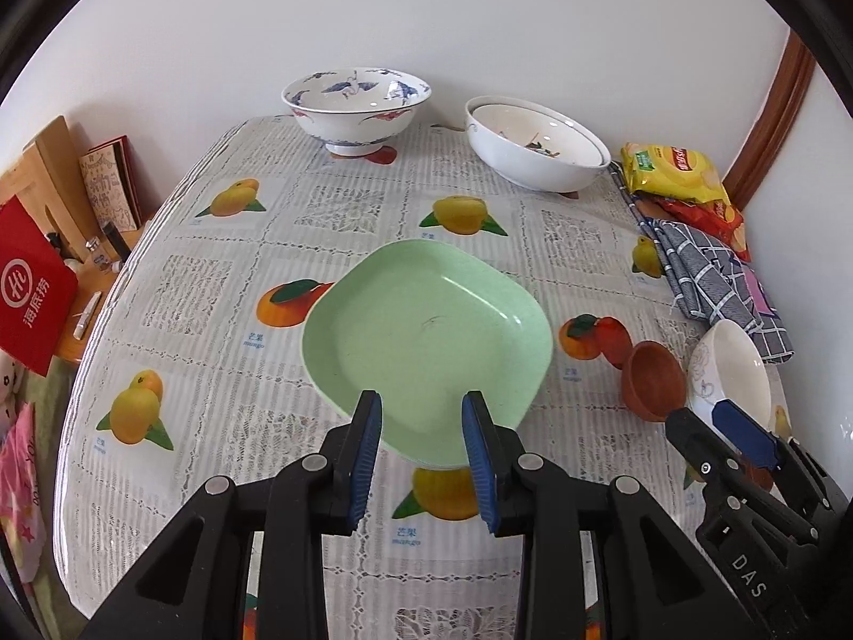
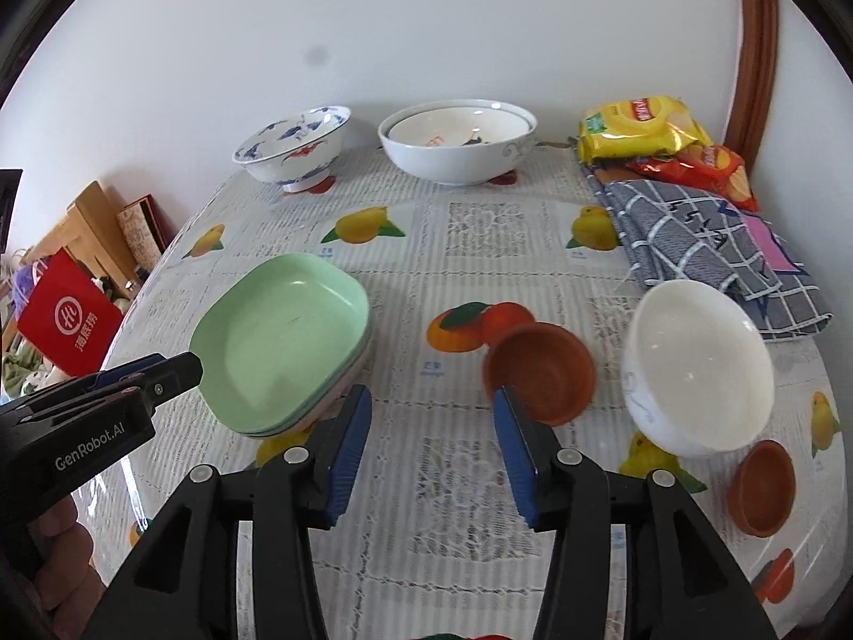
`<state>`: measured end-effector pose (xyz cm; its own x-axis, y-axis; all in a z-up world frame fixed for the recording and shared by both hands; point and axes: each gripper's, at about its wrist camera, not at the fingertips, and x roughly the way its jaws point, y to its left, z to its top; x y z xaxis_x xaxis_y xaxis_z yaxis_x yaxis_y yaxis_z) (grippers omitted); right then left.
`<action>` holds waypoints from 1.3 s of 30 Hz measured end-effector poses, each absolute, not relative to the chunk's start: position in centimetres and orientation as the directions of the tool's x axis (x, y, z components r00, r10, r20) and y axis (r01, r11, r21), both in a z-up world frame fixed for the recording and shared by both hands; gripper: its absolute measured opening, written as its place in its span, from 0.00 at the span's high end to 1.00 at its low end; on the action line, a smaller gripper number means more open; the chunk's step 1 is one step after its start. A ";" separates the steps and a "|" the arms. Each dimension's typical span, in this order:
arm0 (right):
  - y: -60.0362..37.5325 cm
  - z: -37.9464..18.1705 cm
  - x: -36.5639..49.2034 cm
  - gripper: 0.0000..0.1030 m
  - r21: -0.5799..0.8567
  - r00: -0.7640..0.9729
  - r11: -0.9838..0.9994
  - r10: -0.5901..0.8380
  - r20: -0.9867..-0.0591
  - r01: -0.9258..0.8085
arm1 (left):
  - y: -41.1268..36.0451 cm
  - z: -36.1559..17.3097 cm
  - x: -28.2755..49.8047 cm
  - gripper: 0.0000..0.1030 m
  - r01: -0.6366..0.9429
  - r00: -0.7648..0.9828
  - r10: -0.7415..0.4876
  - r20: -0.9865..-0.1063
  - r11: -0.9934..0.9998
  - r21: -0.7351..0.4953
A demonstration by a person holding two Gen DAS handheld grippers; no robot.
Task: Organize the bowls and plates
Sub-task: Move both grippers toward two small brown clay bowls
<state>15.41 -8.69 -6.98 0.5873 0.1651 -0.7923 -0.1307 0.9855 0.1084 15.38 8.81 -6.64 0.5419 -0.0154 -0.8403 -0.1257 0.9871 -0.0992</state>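
A stack of square plates, a green one (image 1: 426, 330) (image 2: 282, 341) on top, lies mid-table. My left gripper (image 1: 424, 426) (image 2: 186, 368) hovers over the stack's near edge, open, pads clear of it. My right gripper (image 2: 432, 442) (image 1: 714, 421) is open over bare tablecloth with nothing between its pads. A small brown bowl (image 2: 541, 370) (image 1: 653, 378) sits just beyond its right finger. A white bowl (image 2: 698, 368) (image 1: 730, 368) stands tilted to the right, a second brown bowl (image 2: 762, 488) near it. At the back stand a blue-patterned bowl (image 1: 356, 106) (image 2: 293, 144) and a large white bowl (image 1: 536, 144) (image 2: 458, 144) with another nested inside.
Snack bags (image 1: 672, 170) (image 2: 640, 128) and a checked cloth (image 1: 714, 277) (image 2: 693, 234) lie along the table's right side by the wall. Past the table's left edge are a red bag (image 1: 32, 298) (image 2: 69, 320) and wooden furniture. A hand shows at the lower left of the right wrist view.
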 end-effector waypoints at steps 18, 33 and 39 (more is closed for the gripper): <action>-23.1 -5.8 11.2 0.44 0.096 0.656 0.987 -0.013 -0.755 0.130 | -1.8 -6.1 15.5 0.67 0.025 0.539 -0.076 -0.839 0.997 -0.074; -30.7 -9.3 10.0 0.44 0.064 0.583 0.961 -0.111 -0.805 0.270 | -4.6 -9.3 18.0 0.67 0.011 0.484 -0.070 -0.872 0.997 -0.074; -32.3 -11.3 10.2 0.44 0.091 0.546 0.953 -0.086 -0.834 0.289 | -4.9 -10.6 19.2 0.67 0.001 0.463 -0.075 -0.883 0.996 -0.085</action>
<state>10.15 -32.25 -11.34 0.5457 -0.0859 -0.8336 0.2893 0.9529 0.0912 19.16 -4.90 -10.59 0.4628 -0.0755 -0.8832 0.0010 0.9964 -0.0846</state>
